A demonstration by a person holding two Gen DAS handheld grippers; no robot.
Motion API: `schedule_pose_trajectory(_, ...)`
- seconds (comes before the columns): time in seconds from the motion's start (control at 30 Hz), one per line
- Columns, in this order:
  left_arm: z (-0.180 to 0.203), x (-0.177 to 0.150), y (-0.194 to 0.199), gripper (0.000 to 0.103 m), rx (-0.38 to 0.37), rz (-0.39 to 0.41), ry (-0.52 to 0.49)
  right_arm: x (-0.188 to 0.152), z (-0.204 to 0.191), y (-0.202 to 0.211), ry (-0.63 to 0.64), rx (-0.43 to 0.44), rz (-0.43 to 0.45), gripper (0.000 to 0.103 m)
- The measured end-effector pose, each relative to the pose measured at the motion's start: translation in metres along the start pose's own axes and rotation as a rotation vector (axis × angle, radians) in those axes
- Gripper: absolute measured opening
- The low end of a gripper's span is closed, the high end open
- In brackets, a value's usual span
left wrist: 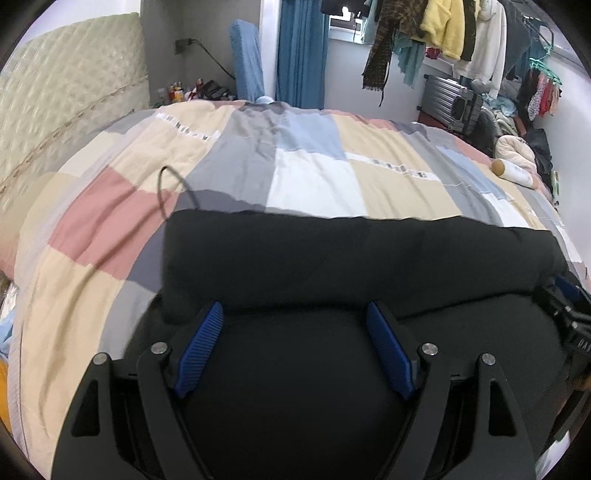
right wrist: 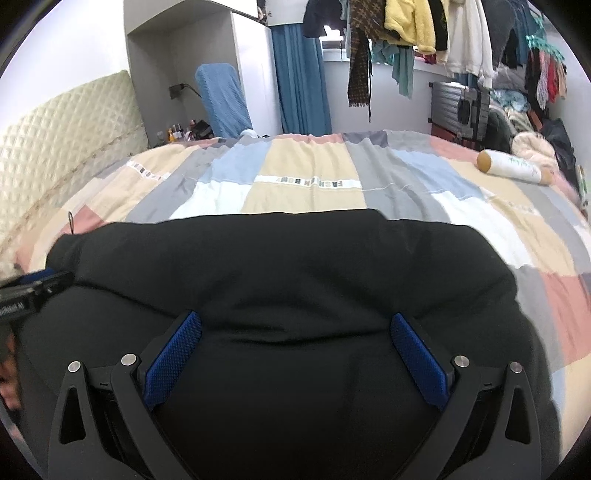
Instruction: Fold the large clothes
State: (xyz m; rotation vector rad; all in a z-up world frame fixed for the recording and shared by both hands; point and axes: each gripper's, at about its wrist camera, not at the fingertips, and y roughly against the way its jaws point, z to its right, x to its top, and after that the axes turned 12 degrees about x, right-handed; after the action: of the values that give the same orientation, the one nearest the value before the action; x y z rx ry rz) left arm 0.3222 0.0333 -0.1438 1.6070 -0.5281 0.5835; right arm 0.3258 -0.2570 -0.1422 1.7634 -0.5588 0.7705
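A large black garment [left wrist: 351,254] lies folded on the patchwork bedspread [left wrist: 314,181], with its far edge straight across the bed. A thin black cord [left wrist: 166,188] trails off its left corner. My left gripper [left wrist: 294,305] hovers open over the near left part of the garment, blue pads [left wrist: 201,350] wide apart and nothing pinched. My right gripper [right wrist: 295,316] stands open the same way over the garment [right wrist: 277,258], where a soft crease runs between its fingers. Each gripper shows at the edge of the other's view: right gripper [left wrist: 569,314], left gripper [right wrist: 33,288].
A white bottle with a tan cap [right wrist: 513,166] lies on the bed's far right. A quilted headboard [left wrist: 66,96] stands at the left. Behind the bed are a blue chair [right wrist: 221,99], a blue curtain [right wrist: 299,74], hanging clothes [right wrist: 424,29] and a grey suitcase [left wrist: 450,99].
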Motion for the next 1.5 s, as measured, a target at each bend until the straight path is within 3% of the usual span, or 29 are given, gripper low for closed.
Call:
schedule_pose_trajectory(0.27, -0.020, -0.013, 0.013, 0.081, -0.043, 0.011, 0.008, -0.011, 0.035, 0.023, -0.087, -0.001, -0.008, 0.103)
schedule_pose_trajectory(0.4, -0.029, -0.013, 0.041, 0.083, -0.043, 0.035, 0.028, -0.011, 0.036, 0.048, -0.114, -0.019, 0.016, 0.103)
schedule_pose_trajectory(0.57, -0.035, -0.007, 0.093, 0.086, -0.078, 0.094, 0.059, 0.005, 0.026, 0.105, -0.120, -0.023, 0.109, 0.103)
schedule_pose_trajectory(0.8, -0.034, 0.005, 0.189, 0.092, -0.112, 0.217, 0.067, 0.033, -0.014, 0.206, -0.057, 0.003, 0.264, 0.103)
schedule_pose_trajectory(0.9, -0.033, 0.005, 0.234, 0.103, -0.148, 0.281, 0.072, 0.039, -0.036, 0.253, -0.026, 0.027, 0.329, 0.103)
schedule_pose_trajectory(1.03, -0.029, 0.000, 0.283, 0.103, -0.140, 0.352, 0.056, 0.041, -0.065, 0.302, 0.032, 0.055, 0.401, 0.103)
schedule_pose_trajectory(1.27, -0.026, -0.017, 0.344, 0.103, -0.136, 0.431, 0.029, 0.025, -0.111, 0.369, 0.112, 0.096, 0.477, 0.103)
schedule_pose_trajectory(1.5, -0.022, -0.043, 0.382, 0.103, -0.134, 0.498, 0.009, -0.003, -0.141, 0.404, 0.141, 0.153, 0.536, 0.103)
